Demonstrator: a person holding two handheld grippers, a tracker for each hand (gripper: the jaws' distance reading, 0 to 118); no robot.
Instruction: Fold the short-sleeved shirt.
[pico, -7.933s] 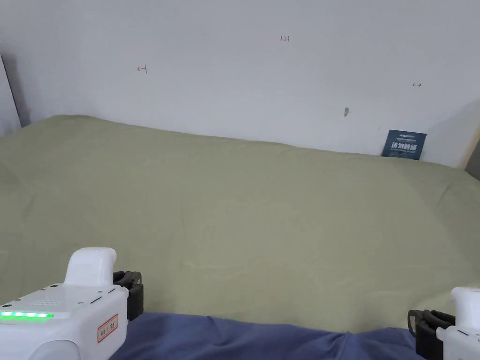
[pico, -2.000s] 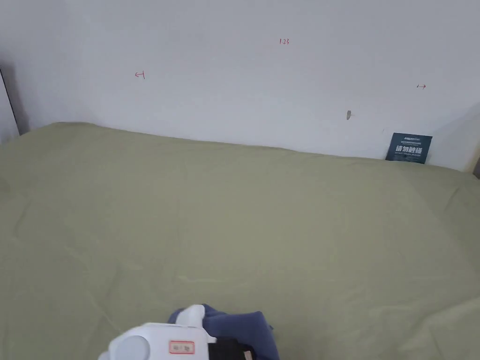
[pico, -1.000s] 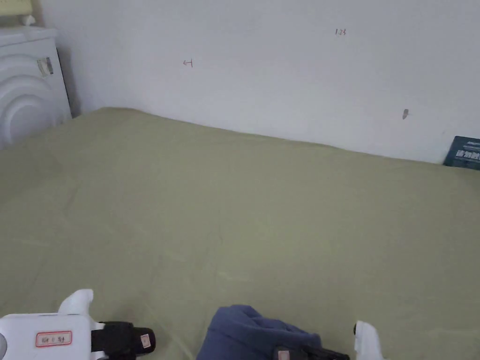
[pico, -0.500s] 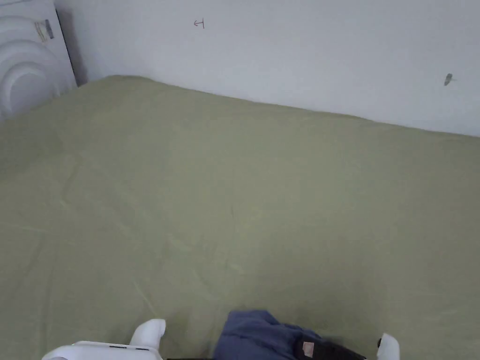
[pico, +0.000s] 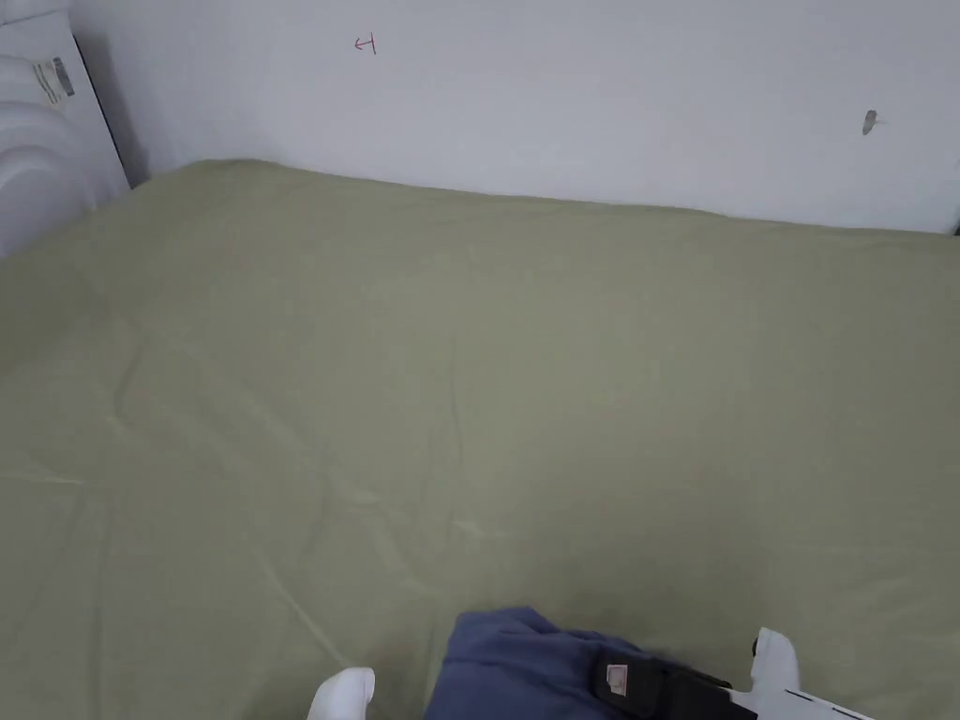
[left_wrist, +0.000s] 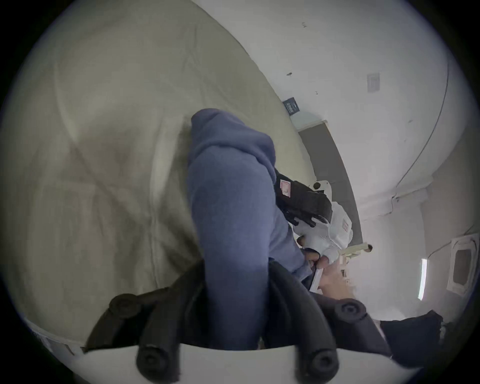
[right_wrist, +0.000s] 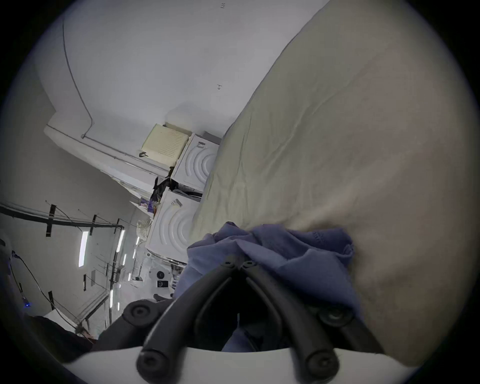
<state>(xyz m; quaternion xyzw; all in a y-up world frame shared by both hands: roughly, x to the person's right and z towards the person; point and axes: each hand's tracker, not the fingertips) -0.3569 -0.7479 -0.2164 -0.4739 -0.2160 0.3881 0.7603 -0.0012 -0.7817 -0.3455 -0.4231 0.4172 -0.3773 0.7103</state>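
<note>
While the blue short-sleeved shirt (pico: 511, 666) hangs bunched at the near edge of the bed (pico: 469, 394), both tools grip it. Seen from the left gripper view, the left gripper (left_wrist: 235, 293) has its black jaws closed on a thick roll of the blue cloth, which runs up between them and away over the olive sheet. Just beside that roll, the right gripper (pico: 647, 689) bites the same bundle from the other side; in the right gripper view its jaws meet at the tips, pinching a crumpled fold. A person's hand (left_wrist: 330, 275) holds that tool. Beyond the far end of the bed stand two white washing machines (right_wrist: 179, 223), stacked against the wall (pico: 562, 94).
</note>
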